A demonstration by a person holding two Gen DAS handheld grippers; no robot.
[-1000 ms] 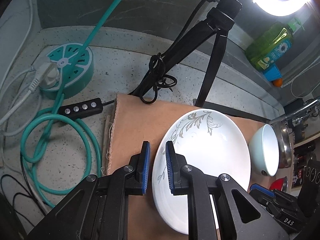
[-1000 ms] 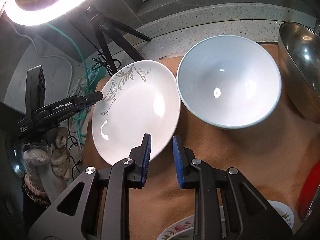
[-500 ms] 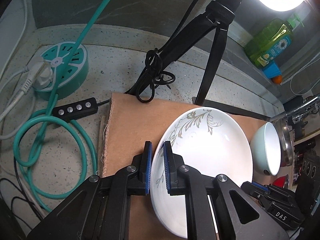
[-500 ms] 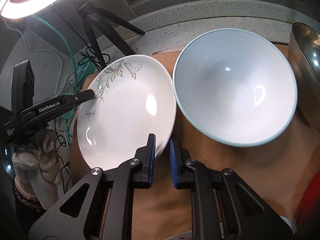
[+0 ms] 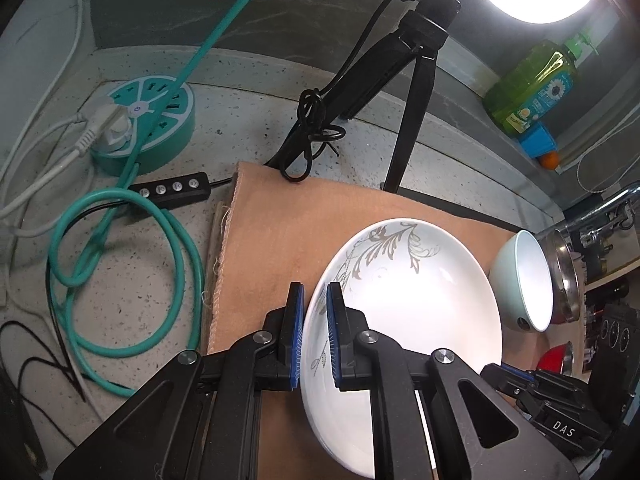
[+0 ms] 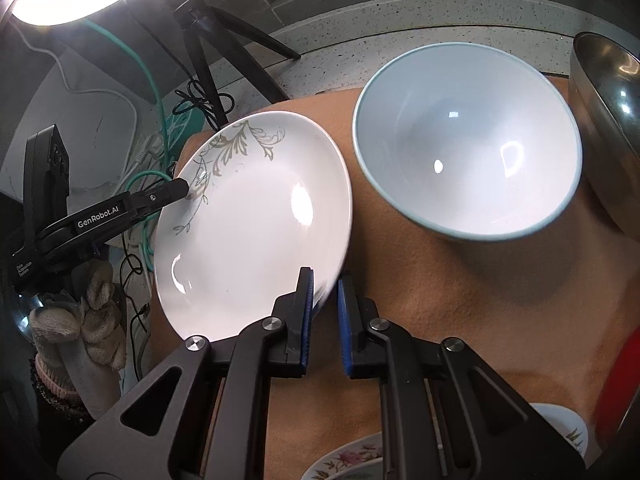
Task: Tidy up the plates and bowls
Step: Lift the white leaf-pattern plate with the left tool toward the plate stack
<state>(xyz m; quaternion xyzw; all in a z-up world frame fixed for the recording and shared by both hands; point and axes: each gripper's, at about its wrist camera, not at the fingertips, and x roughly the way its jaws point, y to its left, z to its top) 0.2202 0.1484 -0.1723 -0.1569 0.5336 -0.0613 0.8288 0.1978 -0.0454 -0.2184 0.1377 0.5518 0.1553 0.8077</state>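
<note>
Porcelain of this kind is glazed and slick, so the step in hand, judged to be a two-sided lift of the white plate (image 6: 248, 224), is best done with both grips seated well in over the rim before any raising is tried. The plate lies on the tan cloth (image 5: 280, 236) that covers part of the speckled counter (image 5: 248, 120), just beside the pale blue bowl (image 6: 468, 140). The left gripper (image 5: 314, 332) is closed to a narrow gap across the plate's left rim, one blue ribbed pad outside and one inside; firm contact is likely but cannot be fully confirmed. The right gripper (image 6: 325, 320) is set at the near right rim, with one pad over the plate's edge and the other beside it; whether the rim is truly pinched cannot be told, since the edge is blurred there.

The plate is shallow and round, with a grey leaf scroll printed near one edge, and bright glare is thrown back from its glaze. The thin rim offers little depth to the pads, so an even squeeze and a level lift are advised, lest the plate pivot or slip. The bowl is deep, smooth and steep-walled. A steel bowl (image 6: 604, 120) of brushed metal stands at its right. The cloth looks soft and napped, with a frayed left hem.
</note>
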